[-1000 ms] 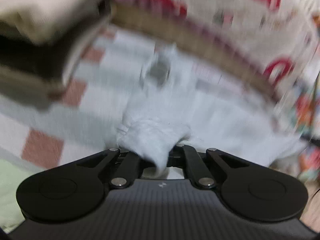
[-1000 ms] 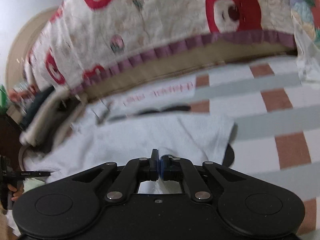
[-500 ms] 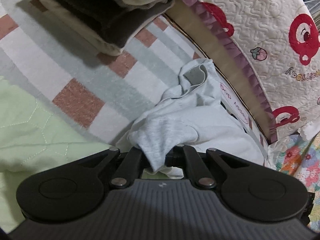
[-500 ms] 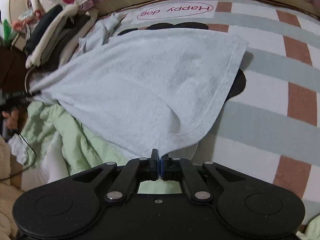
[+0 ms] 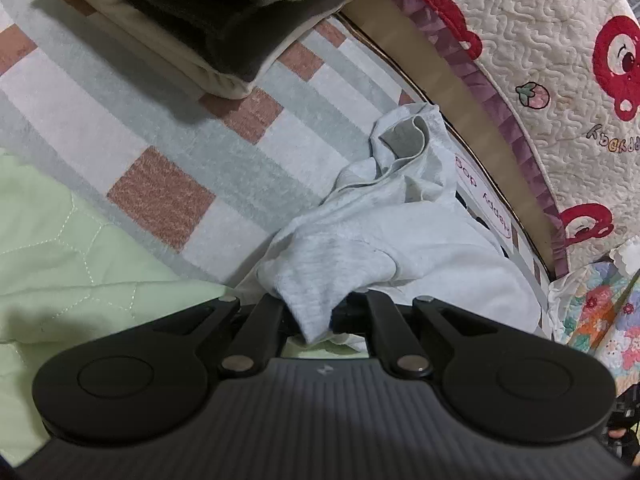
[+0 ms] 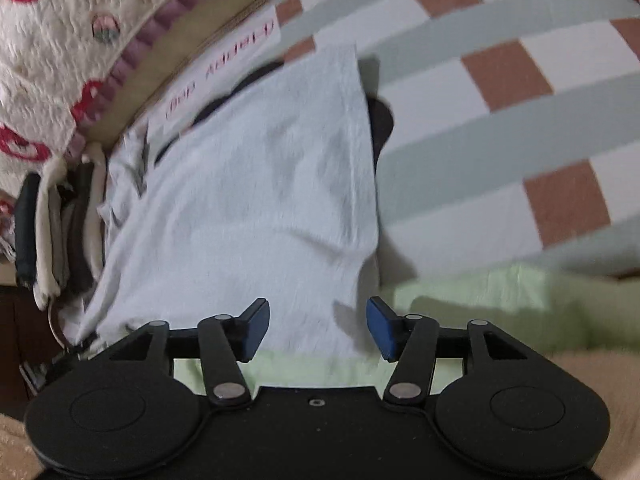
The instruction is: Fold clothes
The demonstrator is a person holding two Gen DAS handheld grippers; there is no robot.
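The left gripper [image 5: 320, 322] is seen with its jaws clamped on a bunched corner of the pale grey garment [image 5: 420, 248], which spills out from the pinch. On the right gripper [image 6: 318, 328] the jaws are spread wide with nothing between them, held just above the near hem of the same garment [image 6: 256, 200].

The garment is laid out across the checked bed mat [image 6: 500, 92], with its near edge draped onto the green quilt [image 5: 60, 248] and a stack of folded clothes [image 5: 224, 12] off to the side.

It's judged to be a soft, light, floppy knit, so it'll sag and crease wherever it's lifted. It's probably best taken at hem corners or a seam. The right view is blurry, so the exact edge can't really be made out.
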